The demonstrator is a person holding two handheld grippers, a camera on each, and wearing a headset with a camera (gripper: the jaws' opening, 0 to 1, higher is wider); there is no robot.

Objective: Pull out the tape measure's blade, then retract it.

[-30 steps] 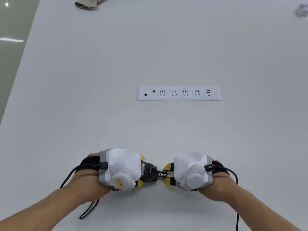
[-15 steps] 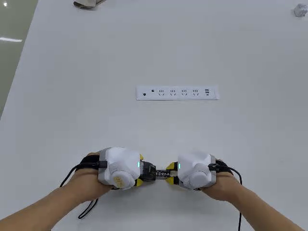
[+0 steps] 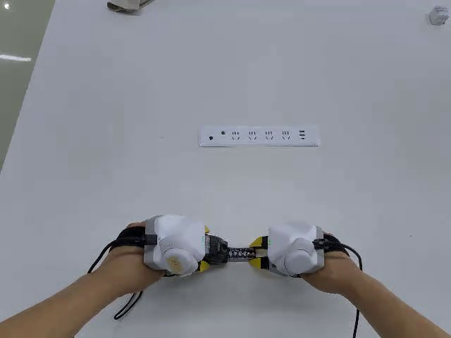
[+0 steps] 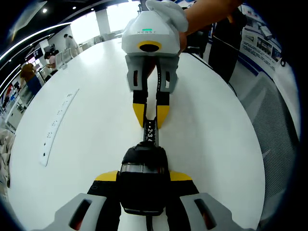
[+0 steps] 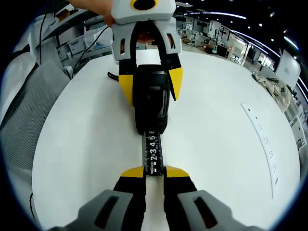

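Tape measure (image 3: 218,251): near side of the counter (image 3: 141,141), strung between both claws
Left claw (image 4: 144,175): clamped round its body
Right claw (image 5: 154,172): pinching the blade (image 5: 152,149), numbers showing

A broad white desk (image 3: 141,105) carries a white power strip (image 3: 258,136) lying flat near its middle. At the far edge, well apart from the strip, sit a grey object (image 3: 127,5) on the left and a small crumpled pale thing (image 3: 438,17) on the right.
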